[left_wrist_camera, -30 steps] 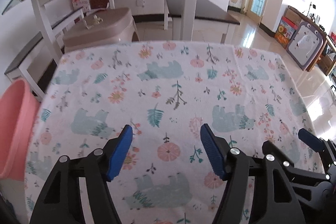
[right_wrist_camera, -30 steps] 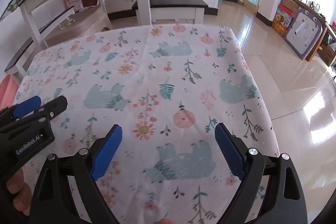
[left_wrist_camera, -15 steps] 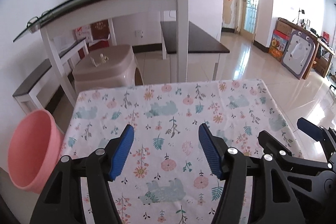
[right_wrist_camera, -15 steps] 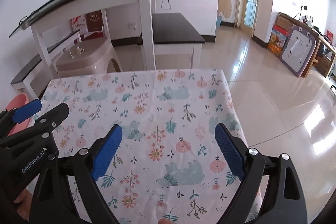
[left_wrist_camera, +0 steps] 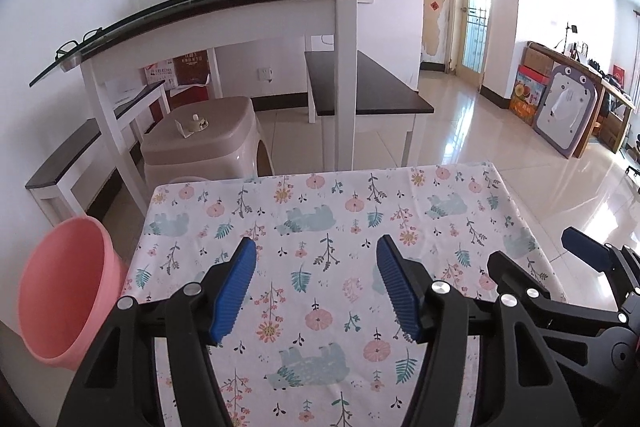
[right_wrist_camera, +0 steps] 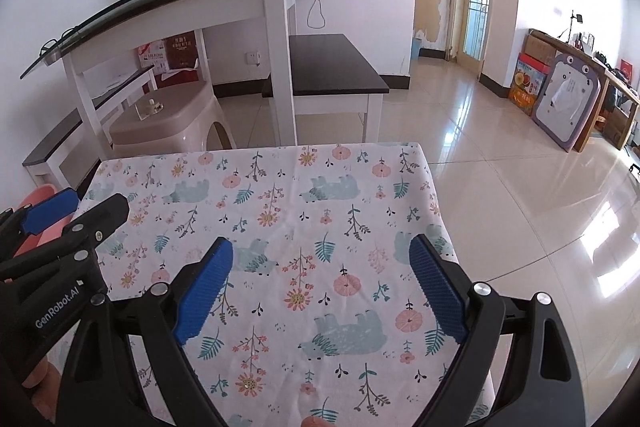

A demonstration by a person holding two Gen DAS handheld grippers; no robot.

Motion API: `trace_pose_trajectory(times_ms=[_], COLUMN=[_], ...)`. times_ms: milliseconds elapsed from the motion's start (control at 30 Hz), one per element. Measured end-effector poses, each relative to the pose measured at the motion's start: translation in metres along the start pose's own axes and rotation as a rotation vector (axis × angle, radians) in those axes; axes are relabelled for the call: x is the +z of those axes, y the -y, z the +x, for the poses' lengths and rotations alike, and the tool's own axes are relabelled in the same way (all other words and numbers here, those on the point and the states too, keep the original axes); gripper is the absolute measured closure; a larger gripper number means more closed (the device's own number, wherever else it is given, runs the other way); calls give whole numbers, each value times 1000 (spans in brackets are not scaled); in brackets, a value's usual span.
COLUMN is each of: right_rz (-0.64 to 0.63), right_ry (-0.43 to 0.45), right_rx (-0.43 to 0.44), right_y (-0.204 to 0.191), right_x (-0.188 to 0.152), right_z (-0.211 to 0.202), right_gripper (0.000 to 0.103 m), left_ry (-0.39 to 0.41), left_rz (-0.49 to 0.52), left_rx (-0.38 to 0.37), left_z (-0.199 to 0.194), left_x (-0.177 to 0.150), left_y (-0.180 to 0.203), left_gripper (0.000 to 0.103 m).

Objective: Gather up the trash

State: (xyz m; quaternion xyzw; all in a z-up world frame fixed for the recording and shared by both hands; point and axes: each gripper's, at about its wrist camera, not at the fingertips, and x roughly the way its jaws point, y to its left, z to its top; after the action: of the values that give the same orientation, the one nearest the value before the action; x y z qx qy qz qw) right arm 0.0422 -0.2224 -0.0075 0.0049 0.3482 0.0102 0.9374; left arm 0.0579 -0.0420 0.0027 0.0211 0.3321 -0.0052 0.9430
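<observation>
Your left gripper [left_wrist_camera: 314, 285] and right gripper [right_wrist_camera: 322, 285] stand spread and empty. The tablecloth [left_wrist_camera: 340, 227] shows no trash; the pink bin [left_wrist_camera: 64, 291] stands beside it.

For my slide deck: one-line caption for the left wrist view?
Open left gripper above a floral tablecloth, pink bin at the table's left, no trash visible.

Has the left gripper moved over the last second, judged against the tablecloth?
Yes. The left gripper has pulled back and tilted up: the floral tablecloth has shrunk lower in its view, and the pink bucket now shows almost whole.
</observation>
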Motion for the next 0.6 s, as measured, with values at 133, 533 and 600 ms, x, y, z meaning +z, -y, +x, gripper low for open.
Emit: trace_pose_trajectory(times_ms=[133, 533, 600], right_rz=[-4, -9, -9], right_ry=[2, 8, 9], right_rx=[-2, -4, -4], right_y=[-1, -2, -2], right_x=[0, 2, 2], right_z=[-1, -3, -3], right_gripper=[13, 13, 13], left_ry=[8, 8, 8], left_rz=[1, 3, 3], left_rx=[2, 6, 6], left_z=[-2, -2, -2], left_x=[0, 1, 2], left_y=[0, -1, -1], left_gripper=[42, 42, 42])
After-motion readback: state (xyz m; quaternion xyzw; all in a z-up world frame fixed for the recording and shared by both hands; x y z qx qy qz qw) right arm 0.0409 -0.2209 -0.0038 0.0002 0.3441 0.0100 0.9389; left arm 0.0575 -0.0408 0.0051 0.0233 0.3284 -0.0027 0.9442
